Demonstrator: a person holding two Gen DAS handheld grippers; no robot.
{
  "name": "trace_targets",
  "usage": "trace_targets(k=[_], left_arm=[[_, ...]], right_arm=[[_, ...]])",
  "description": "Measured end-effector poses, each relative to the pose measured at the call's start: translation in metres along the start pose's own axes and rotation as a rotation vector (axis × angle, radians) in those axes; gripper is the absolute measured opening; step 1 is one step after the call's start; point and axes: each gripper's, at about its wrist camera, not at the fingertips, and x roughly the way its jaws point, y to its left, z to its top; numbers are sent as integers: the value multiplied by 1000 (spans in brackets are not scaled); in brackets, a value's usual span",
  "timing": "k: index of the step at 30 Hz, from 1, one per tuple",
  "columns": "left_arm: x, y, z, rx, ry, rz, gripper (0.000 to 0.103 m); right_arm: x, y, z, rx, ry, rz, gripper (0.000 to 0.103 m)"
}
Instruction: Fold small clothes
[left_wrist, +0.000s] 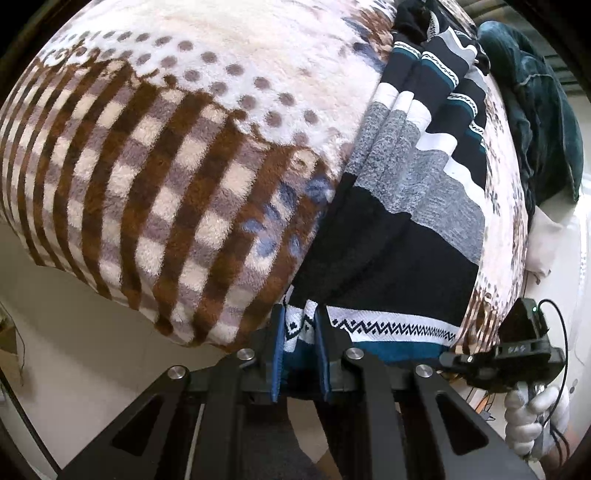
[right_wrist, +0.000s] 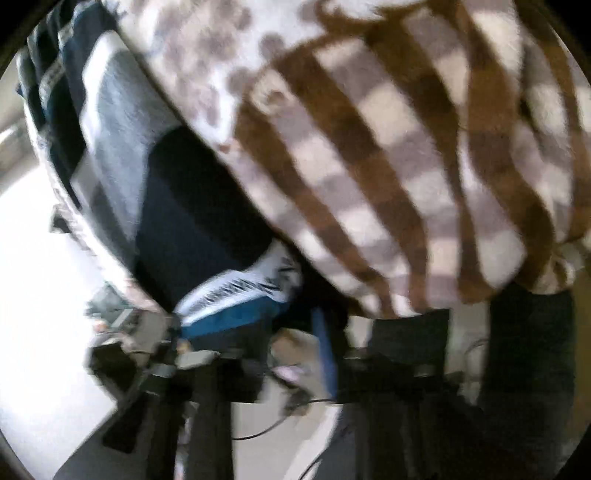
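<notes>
no readable text on anything, faint marks on the black device (left_wrist: 517, 349) perhaps lettering, too small to tell

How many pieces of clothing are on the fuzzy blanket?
2. The striped sweater lies down the blanket's right side, pinched by the left gripper. A dark teal garment is bunched beyond it. More may be hidden.

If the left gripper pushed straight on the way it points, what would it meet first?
The left gripper is already shut on the striped garment's hem, so it would press further into that cloth and, probably, the fleece blanket beneath it.
</notes>
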Motion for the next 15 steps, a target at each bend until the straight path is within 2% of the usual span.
trace_targets(k=[4,6,12,14,15], left_arm=[[2,0,0,-2,4,-2,13],[2,1,0,-7,4,-2,13],[-3,12,1,-30,-3,-2,13],[-5,15,1,-38,-6,1,13],[-6,15,1,-38,-6,6,13]], right_arm=[[3,-6,-8,15,-17,-50,2],[5,-11,-12,55,-13,-29,2],[15,-44,-23,298,90,225,2],[18,-51,-26,351,142,392,2],[19,-48,-28,344,167,426,2]])
